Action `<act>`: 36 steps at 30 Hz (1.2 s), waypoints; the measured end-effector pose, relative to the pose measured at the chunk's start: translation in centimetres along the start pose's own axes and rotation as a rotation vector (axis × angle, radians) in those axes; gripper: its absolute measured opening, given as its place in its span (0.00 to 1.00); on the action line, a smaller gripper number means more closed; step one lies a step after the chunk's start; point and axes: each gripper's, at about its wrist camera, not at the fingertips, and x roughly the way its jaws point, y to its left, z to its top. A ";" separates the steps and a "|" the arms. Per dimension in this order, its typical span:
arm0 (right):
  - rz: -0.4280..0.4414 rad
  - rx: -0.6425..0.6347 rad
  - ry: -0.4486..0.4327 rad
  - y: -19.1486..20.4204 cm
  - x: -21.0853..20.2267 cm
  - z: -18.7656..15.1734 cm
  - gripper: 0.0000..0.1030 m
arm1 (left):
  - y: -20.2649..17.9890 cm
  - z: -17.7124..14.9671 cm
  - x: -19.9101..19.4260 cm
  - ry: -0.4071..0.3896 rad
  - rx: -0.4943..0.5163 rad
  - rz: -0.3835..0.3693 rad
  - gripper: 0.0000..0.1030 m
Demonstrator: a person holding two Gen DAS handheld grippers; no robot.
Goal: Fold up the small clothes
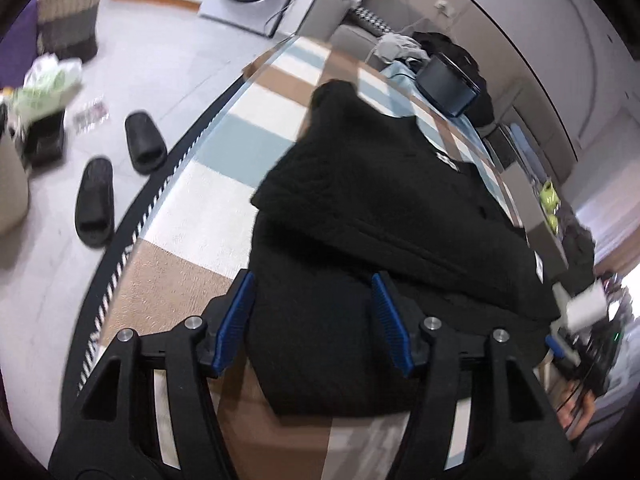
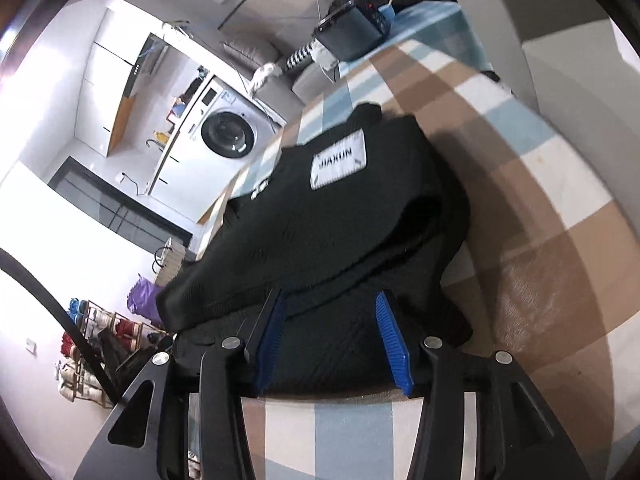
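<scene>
A black knitted garment (image 1: pixel 360 220) lies folded on a table covered with a brown, blue and white checked cloth (image 1: pixel 192 184). My left gripper (image 1: pixel 313 278) stands open over the garment's near edge; its blue pads (image 1: pixel 236 320) straddle the fabric without pressing it. In the right wrist view the same garment (image 2: pixel 320 232) shows a white label (image 2: pixel 339 160) on its top layer. My right gripper (image 2: pixel 330 296) is open too. Its blue pads (image 2: pixel 394 344) stand either side of the near fold, and the black cloth lies loose between them.
A dark box (image 1: pixel 446 84) and a pile of clothes stand at the table's far end. Two black slippers (image 1: pixel 120 168) lie on the floor to the left, beyond them a basket (image 1: pixel 68 20) and a washing machine (image 2: pixel 228 134). A shoe rack (image 2: pixel 100 340) stands low at left.
</scene>
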 end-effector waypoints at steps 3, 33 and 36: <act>-0.017 0.008 -0.006 -0.3 0.1 0.1 0.46 | 0.5 0.8 0.5 -0.009 -0.024 -0.010 0.56; -0.014 0.092 -0.054 -1.7 2.7 4.8 0.16 | -2.0 6.9 1.8 -0.114 0.042 -0.106 0.05; 0.003 0.106 -0.068 -1.5 2.7 5.8 0.05 | -2.3 7.7 0.8 -0.148 0.033 -0.140 0.05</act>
